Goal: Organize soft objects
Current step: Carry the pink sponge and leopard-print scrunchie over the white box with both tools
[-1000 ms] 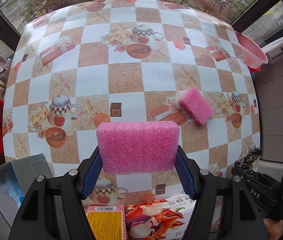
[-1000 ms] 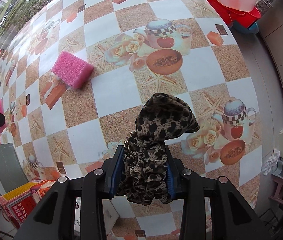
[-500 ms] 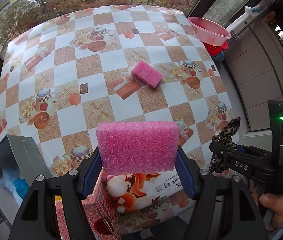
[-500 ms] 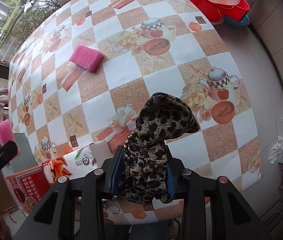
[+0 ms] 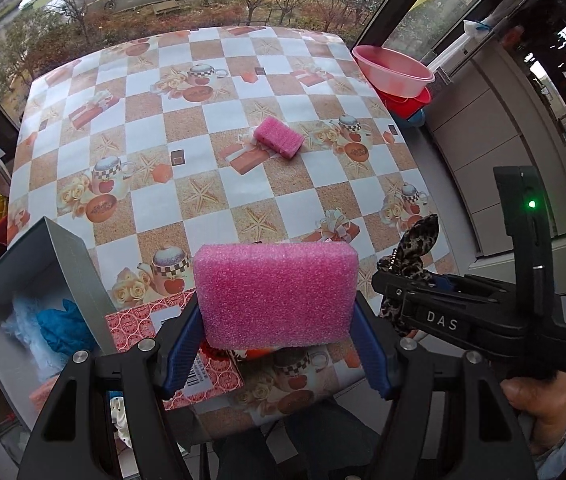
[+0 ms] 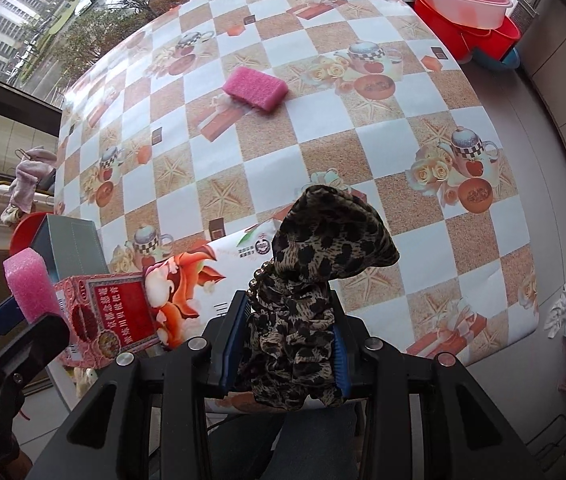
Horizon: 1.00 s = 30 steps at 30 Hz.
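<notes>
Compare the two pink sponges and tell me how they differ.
The held pink sponge is off the table, clamped between the left gripper fingers; the loose pink sponge lies flat on the checked tablecloth, touched by nothing. The held one stands on edge with its broad face to the left wrist camera; the loose one rests on its broad face, set askew to the checks. Both are the same pink, coarse-textured rectangular blocks.

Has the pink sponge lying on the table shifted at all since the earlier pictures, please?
No. The loose pink sponge lies across the same printed gift-box motif on the tablecloth as before; only the cameras pulled back.
</notes>
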Tool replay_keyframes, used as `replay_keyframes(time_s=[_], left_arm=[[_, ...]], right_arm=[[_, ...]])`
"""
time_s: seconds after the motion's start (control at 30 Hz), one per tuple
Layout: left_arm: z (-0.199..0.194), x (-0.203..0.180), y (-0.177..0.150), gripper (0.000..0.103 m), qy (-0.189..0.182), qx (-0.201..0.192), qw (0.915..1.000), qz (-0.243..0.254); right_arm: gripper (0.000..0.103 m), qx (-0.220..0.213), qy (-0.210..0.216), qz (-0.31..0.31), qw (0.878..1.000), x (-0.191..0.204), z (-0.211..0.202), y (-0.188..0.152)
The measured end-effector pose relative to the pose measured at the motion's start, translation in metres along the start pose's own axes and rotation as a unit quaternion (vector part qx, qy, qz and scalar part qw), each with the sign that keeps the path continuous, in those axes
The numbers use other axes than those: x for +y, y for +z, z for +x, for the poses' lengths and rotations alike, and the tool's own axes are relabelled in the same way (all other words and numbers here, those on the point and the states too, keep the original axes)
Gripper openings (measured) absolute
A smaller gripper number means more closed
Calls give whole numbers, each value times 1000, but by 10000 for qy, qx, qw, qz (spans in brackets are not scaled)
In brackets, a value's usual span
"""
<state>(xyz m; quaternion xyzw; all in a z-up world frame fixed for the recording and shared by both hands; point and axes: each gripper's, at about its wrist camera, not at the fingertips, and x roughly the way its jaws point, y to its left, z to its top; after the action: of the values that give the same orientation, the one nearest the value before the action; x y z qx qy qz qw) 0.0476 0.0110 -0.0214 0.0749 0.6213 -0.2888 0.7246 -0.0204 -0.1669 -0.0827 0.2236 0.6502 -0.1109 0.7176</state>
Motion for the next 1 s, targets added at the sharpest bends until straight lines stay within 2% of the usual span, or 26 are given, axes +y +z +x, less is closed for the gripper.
replay_keyframes(time_s=[0.17,0.4,1.0], left_arm=[[-21,12,-10,72,68,-233,9997,-67],[-48,39,-21,72,123,-546,9975,-433],[-75,115,-60,72,386,-856,9865,-1341]], right_arm=[[39,-64,64,-146,9999,21,-11,-7],[39,-164,118,-463,9987,55,-25,-13],[39,-251,238,-1425,9892,145,-43,-21]])
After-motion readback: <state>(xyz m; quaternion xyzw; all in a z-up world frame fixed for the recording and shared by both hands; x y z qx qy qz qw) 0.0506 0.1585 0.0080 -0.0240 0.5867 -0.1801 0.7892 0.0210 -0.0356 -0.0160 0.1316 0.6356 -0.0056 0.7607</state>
